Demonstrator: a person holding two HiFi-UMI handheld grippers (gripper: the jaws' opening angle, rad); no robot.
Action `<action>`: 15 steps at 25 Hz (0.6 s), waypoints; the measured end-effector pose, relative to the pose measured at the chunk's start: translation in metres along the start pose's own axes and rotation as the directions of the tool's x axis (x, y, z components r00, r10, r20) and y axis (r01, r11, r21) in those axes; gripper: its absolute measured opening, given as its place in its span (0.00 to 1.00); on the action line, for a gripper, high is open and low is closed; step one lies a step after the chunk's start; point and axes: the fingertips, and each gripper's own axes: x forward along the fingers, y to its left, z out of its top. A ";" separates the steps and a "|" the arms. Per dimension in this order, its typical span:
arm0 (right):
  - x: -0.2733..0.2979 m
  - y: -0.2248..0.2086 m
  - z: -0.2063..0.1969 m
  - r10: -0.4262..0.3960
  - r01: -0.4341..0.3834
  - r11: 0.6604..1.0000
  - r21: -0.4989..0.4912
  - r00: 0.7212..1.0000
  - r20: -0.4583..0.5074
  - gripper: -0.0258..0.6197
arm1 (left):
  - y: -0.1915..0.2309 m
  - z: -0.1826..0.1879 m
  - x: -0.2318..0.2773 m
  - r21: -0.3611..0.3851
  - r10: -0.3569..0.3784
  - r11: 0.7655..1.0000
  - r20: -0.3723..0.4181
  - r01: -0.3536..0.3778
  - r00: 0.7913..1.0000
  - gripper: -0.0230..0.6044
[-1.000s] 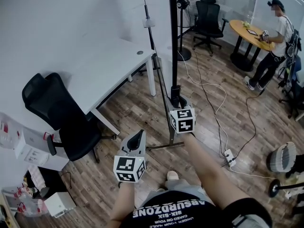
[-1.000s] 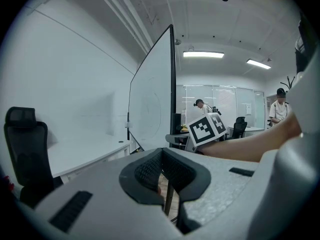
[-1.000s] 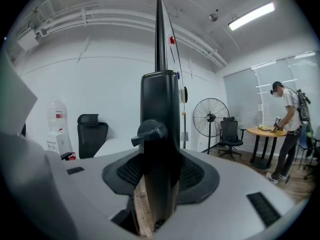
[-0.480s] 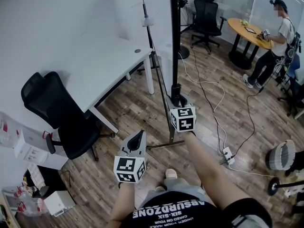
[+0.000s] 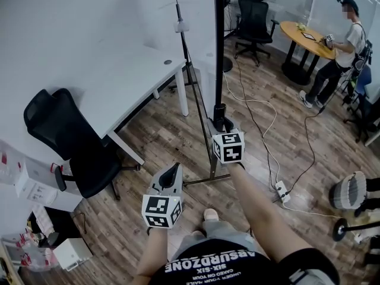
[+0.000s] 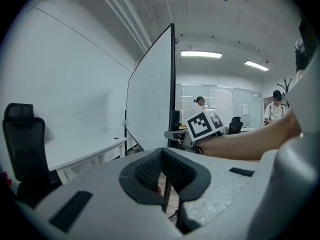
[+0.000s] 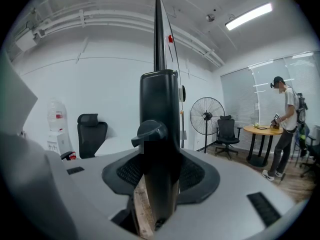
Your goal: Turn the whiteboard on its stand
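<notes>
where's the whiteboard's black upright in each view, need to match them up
Head view: black upright runs from top centre down into the right hand-held gripper.
Left gripper view: centre, edging the board face, above the jaws.
Right gripper view: dead centre, clamped between the jaws.
Shared landmark: black office chair by the desk.

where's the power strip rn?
Head view, right of centre: the white power strip lies on the wood floor, right of the whiteboard stand and just beyond the person's right forearm.
</notes>
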 end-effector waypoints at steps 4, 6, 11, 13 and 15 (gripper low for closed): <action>-0.009 -0.001 -0.001 -0.004 0.004 1.000 0.002 1.000 0.000 0.31 | -0.008 -0.003 -0.004 0.002 -0.013 1.000 -0.004 0.013 1.000 0.05; -0.014 -0.001 -0.003 -0.006 0.006 1.000 0.003 1.000 0.001 0.31 | -0.011 -0.005 -0.007 0.003 -0.018 1.000 -0.006 0.018 1.000 0.05; -0.028 0.000 -0.005 -0.010 0.010 1.000 0.005 1.000 0.007 0.31 | -0.018 -0.007 -0.013 0.008 -0.030 1.000 -0.009 0.030 1.000 0.05; -0.034 0.000 -0.006 -0.015 0.015 1.000 0.006 1.000 0.010 0.31 | -0.020 -0.007 -0.016 0.012 -0.036 0.999 -0.010 0.036 0.999 0.05; -0.038 0.001 -0.007 -0.018 0.018 1.000 0.007 1.000 0.014 0.31 | -0.021 -0.007 -0.019 0.013 -0.038 0.999 -0.010 0.038 0.999 0.05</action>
